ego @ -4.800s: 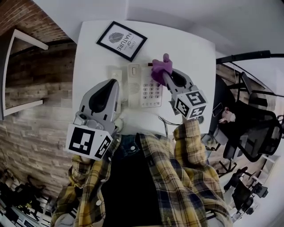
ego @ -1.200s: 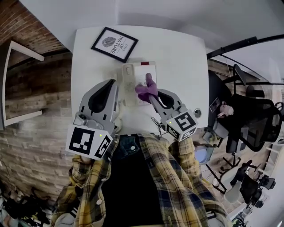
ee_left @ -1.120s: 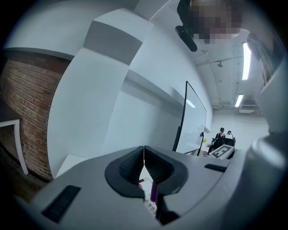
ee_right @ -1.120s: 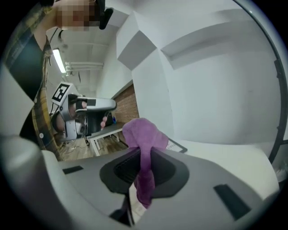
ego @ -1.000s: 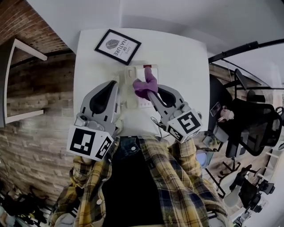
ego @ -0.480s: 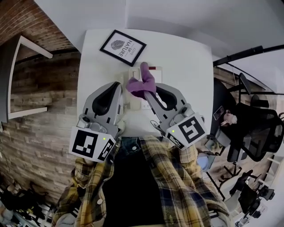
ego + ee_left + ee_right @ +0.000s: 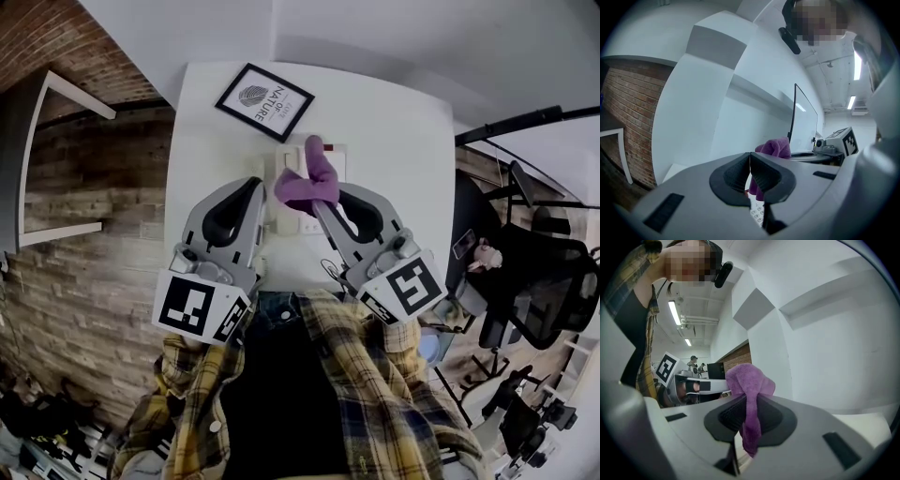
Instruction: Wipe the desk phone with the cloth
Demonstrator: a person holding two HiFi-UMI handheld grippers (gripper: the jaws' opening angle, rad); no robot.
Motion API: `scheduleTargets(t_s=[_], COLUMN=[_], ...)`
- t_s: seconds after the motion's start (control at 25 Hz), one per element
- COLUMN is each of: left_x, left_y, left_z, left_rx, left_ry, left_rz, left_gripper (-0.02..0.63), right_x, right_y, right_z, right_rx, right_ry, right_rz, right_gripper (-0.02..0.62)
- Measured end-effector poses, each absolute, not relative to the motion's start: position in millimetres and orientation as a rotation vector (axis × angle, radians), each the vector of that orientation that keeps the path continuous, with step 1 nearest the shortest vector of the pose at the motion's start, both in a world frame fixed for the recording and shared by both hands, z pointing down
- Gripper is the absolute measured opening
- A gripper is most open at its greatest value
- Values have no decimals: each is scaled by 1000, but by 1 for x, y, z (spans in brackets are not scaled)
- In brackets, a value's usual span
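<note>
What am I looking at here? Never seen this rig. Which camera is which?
There is no robot: a person holds a handheld gripper in each hand. The top-down picture comes from a camera on their head. The other two come from cameras riding on each gripper, looking along its jaws. On the white table lie a desk phone and a framed picture. The right gripper pinches a purple cloth over the phone. The left gripper is shut and empty.
</note>
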State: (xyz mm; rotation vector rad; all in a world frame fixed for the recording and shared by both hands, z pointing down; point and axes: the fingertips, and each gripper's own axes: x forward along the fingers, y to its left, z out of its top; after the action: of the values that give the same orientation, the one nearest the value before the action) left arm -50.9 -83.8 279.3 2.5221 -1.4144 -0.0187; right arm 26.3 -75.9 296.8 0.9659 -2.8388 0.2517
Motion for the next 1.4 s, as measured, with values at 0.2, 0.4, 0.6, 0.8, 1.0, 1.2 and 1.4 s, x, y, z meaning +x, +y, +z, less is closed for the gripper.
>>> scheduleTargets(t_s=[0.2, 0.4, 0.6, 0.8, 1.0, 1.2, 1.4], left_x=[-50, -51, -52, -53, -53, -52, -53], left_y=[-85, -87, -87, -88, -88, -89, -88], left_z=[281, 282, 282, 282, 282, 284, 283], left_rx=[2517, 2513, 2511, 2510, 2510, 2511, 2510], left_ry=[-1415, -1415, -1416, -1414, -1407, -1400, -1402], left_rz=[-16, -19, -22, -25, -27, -26, -27], left_gripper=[15, 15, 15, 15, 15, 15, 15], right_x=[27, 24, 23, 23, 24, 24, 24], right_y=[-78, -79, -80, -80, -80, -80, -79], right_z=[298, 298, 299, 299, 299, 301, 300], right_rx=[962, 949, 951, 956, 959, 963, 960], right_ry=[-2839, -2841, -2836, -2833, -2826, -2820, -2820], right_rz=[256, 256, 259, 255, 254, 253, 253], right_gripper=[61, 61, 61, 61, 61, 61, 61])
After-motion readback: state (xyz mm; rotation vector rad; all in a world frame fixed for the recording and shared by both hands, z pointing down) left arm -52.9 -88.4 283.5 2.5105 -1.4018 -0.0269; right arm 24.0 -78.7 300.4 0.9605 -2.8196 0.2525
